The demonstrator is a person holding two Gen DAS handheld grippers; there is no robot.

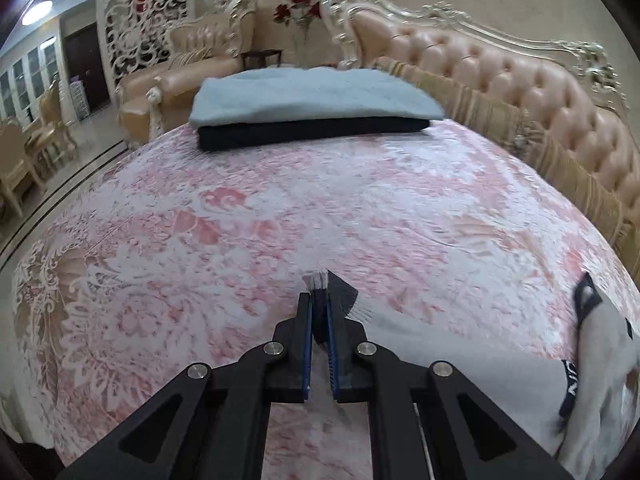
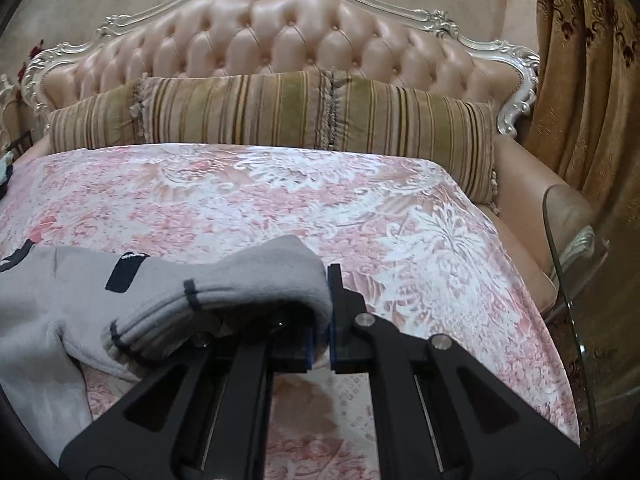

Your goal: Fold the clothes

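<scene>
grey garment: sweatshirt-like piece with dark stripes and dark patches, lying on the bedspread, held at two ends.
left gripper: fingers closed, pinching a ribbed grey and dark cuff of the garment.
right gripper: fingers closed on a bunched grey fold, the cloth draped over the left finger and hiding it.
bedspread: pink and white floral, covering the whole bed; no container on it.
folded stack: light blue piece lying on a black piece, at the far end in the left wrist view, well apart from the garment.
cushions: striped, along the tufted pink headboard.
surroundings: armchair and red flowers beyond the stack; gold curtain and glass edge at the right side.
</scene>
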